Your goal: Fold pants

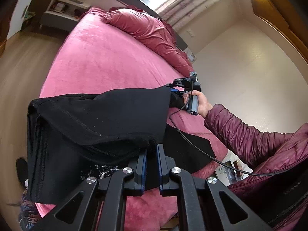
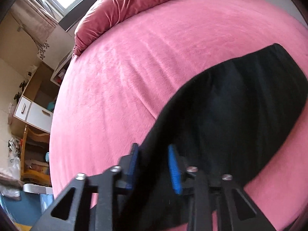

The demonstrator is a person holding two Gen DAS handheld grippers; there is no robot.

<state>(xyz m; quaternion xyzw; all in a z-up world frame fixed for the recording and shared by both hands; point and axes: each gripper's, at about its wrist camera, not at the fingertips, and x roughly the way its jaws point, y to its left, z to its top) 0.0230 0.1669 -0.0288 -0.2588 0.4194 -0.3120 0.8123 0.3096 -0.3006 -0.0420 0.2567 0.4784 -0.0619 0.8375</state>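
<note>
The black pants [image 1: 92, 123] hang lifted above the pink bed [image 1: 107, 57]. My left gripper [image 1: 152, 148] is shut on a thick bunched edge of them. In the left wrist view my right gripper [image 1: 173, 92] is held by a hand further along the same cloth, its tips hidden behind the fabric. In the right wrist view the right gripper [image 2: 154, 148] has the black pants [image 2: 231, 115] between its blue pads [image 2: 174, 171]. The pants trail from it across the pink bed [image 2: 134, 67].
A crumpled red duvet [image 1: 150, 30] lies at the head of the bed. A white shelf unit [image 1: 61, 9] stands beyond the wooden floor [image 1: 25, 73]. A desk with white drawers [image 2: 32, 111] stands beside the bed. A window with curtains [image 1: 184, 5] lies behind.
</note>
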